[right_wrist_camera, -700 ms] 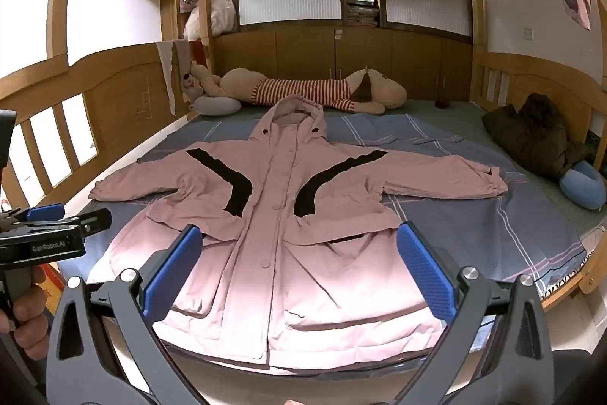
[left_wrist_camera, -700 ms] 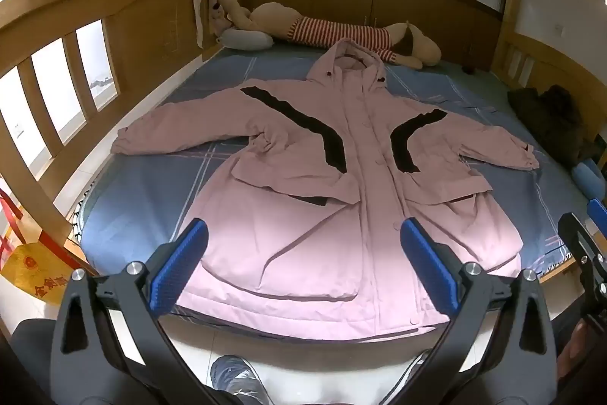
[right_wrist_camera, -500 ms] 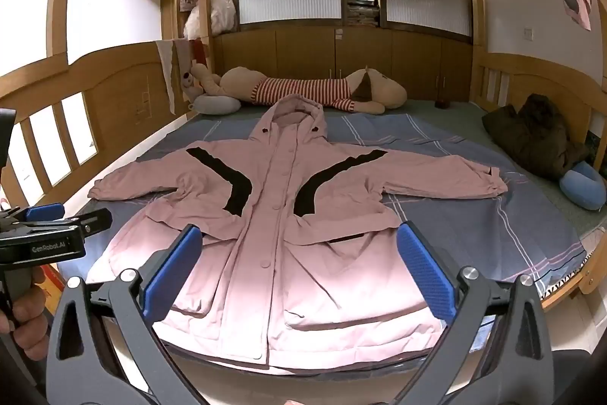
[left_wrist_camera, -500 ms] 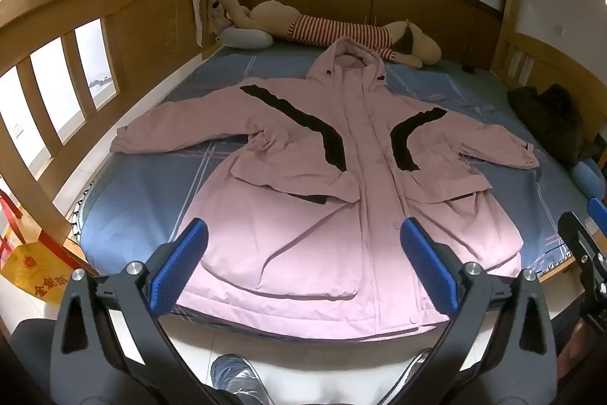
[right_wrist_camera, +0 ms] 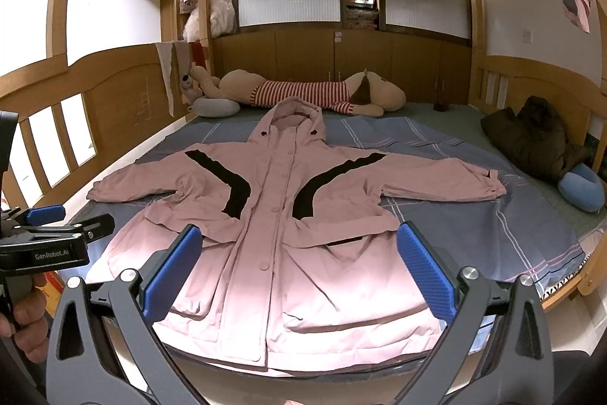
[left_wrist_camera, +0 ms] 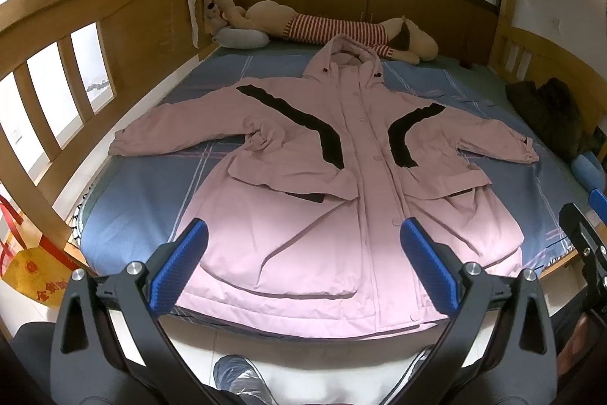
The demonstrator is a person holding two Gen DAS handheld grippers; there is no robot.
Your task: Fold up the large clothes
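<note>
A large pink hooded coat (left_wrist_camera: 341,185) (right_wrist_camera: 280,238) with black stripes lies flat and face up on the bed, sleeves spread to both sides, hem at the near edge. My left gripper (left_wrist_camera: 303,268) hovers open above the hem, with nothing between its blue pads. My right gripper (right_wrist_camera: 299,268) is likewise open and empty, held in front of the hem. In the right wrist view the left gripper (right_wrist_camera: 45,226) shows at the far left, held by a hand. The right gripper's edge (left_wrist_camera: 592,226) shows at the far right of the left wrist view.
The bed has a blue plaid sheet (right_wrist_camera: 493,226) and wooden rails (left_wrist_camera: 57,71) on both sides. A long plush dog (right_wrist_camera: 303,93) lies at the head. A dark jacket (right_wrist_camera: 531,135) and a blue cushion (right_wrist_camera: 580,186) sit at the right. A yellow bag (left_wrist_camera: 30,272) stands on the floor at left.
</note>
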